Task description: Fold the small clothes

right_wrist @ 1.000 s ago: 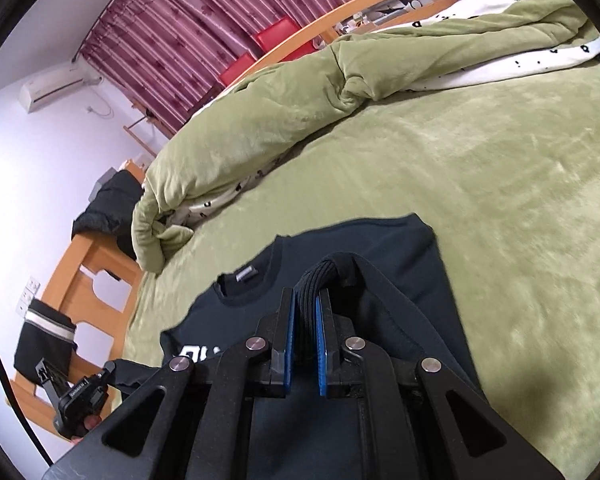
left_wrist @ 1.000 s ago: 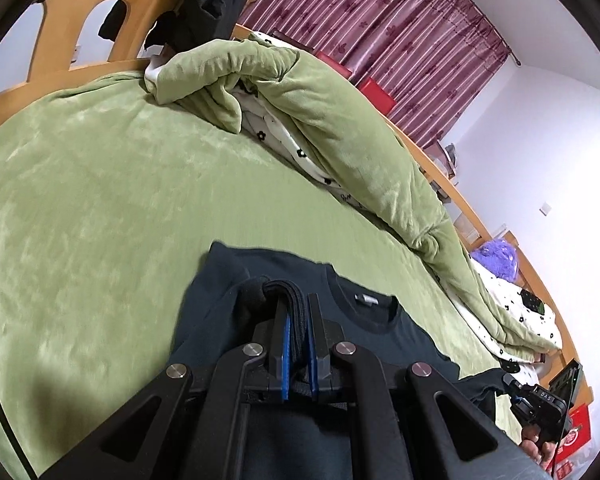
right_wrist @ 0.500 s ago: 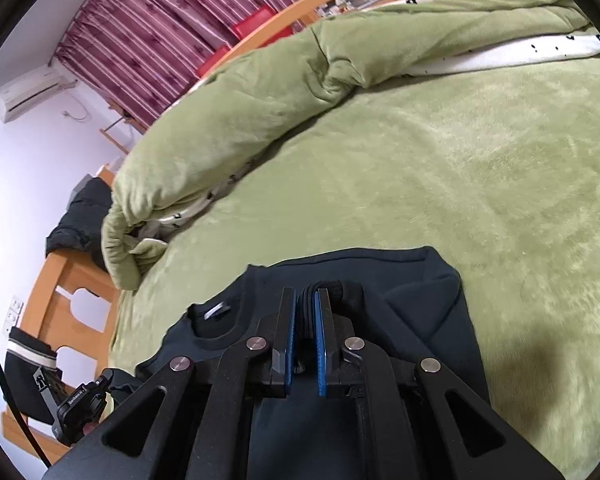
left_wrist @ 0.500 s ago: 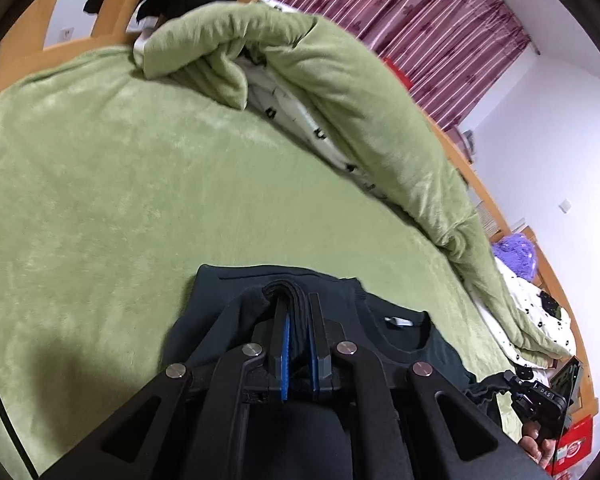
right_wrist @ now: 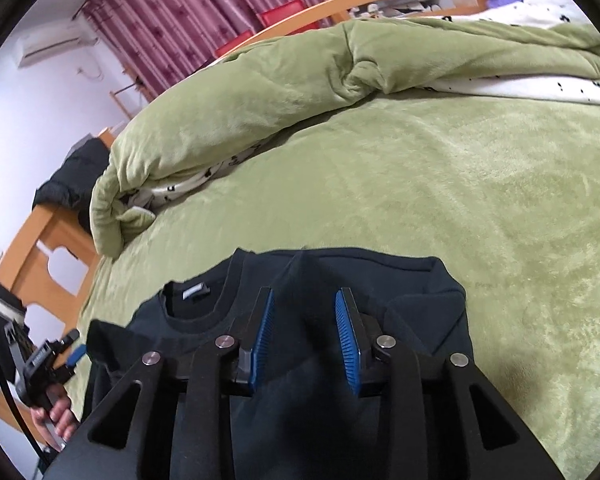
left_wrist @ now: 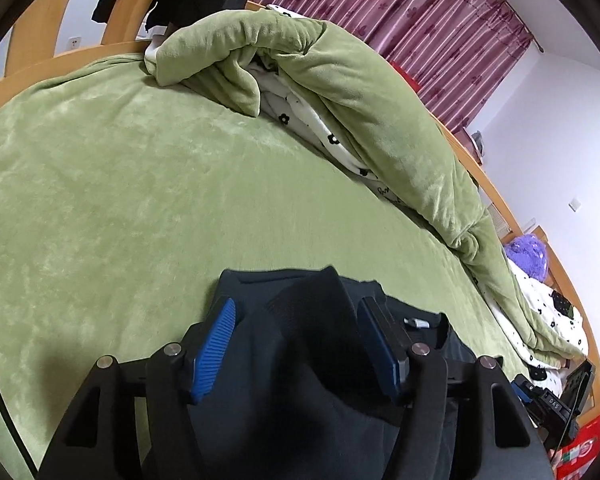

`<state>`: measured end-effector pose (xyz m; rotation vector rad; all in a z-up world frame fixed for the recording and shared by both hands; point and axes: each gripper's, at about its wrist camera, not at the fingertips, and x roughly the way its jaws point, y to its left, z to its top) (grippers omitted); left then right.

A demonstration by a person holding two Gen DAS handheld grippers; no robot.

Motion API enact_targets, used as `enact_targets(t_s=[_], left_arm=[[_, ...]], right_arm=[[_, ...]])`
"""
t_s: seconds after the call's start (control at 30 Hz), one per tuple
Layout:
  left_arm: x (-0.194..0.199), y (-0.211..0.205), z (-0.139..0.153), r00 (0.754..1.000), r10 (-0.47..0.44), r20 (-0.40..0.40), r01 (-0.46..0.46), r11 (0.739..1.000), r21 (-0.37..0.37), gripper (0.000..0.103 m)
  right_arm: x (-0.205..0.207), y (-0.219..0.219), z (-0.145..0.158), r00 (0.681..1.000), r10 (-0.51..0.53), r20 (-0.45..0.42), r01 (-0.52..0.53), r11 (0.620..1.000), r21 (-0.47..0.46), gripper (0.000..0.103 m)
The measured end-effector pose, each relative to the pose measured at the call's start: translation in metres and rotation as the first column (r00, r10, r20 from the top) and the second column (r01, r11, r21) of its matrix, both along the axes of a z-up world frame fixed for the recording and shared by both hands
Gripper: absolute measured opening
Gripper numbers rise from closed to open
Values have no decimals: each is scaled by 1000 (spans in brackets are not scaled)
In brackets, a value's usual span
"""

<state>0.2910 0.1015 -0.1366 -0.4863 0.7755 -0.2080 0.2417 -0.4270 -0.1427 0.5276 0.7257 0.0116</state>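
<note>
On the green bed (left_wrist: 140,184) the dark shirt (right_wrist: 380,280) lies at six o'clock in both views. The left gripper (left_wrist: 296,340) has just been spreading, its jaws apart with cloth humped between but unpinched. The right gripper (right_wrist: 304,340) has likewise just parted over a loose ridge. To finish well, I would lift both straight off so the fold stays flat. A rolled quilt (left_wrist: 340,80) lies at one o'clock, clear of the work; nothing blocks.
</note>
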Motion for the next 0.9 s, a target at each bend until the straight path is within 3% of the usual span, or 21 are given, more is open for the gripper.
enact_targets(t_s=[0.1, 0.2, 0.3, 0.53, 0.7, 0.8, 0.9], left_arm=[[-5, -1, -2, 1000, -21, 2, 21, 1000, 14, 61], [-2, -8, -7, 999, -32, -21, 34, 997, 74, 61], [4, -7, -15, 998, -28, -47, 32, 995, 92, 61], [19, -4, -36, 995, 9, -97, 6, 988, 154, 60], [25, -1, -50, 992, 35, -123, -16, 988, 157, 61], [24, 3, -54, 991, 42, -125, -25, 990, 141, 62], [21, 3, -56, 992, 48, -115, -32, 989, 142, 62]], right_arm=[[-10, 5, 0, 1000, 31, 6, -31, 999, -23, 32], [-9, 14, -5, 997, 63, -35, -66, 995, -79, 32], [-3, 19, -10, 997, 37, -71, -48, 984, -170, 32], [24, 8, -18, 994, 9, -109, -34, 973, -230, 42], [44, 11, -36, 985, 16, -172, -65, 956, -288, 42], [50, 12, -52, 977, -21, -212, -52, 942, -330, 23], [47, 11, -56, 982, -11, -187, -52, 943, -329, 19]])
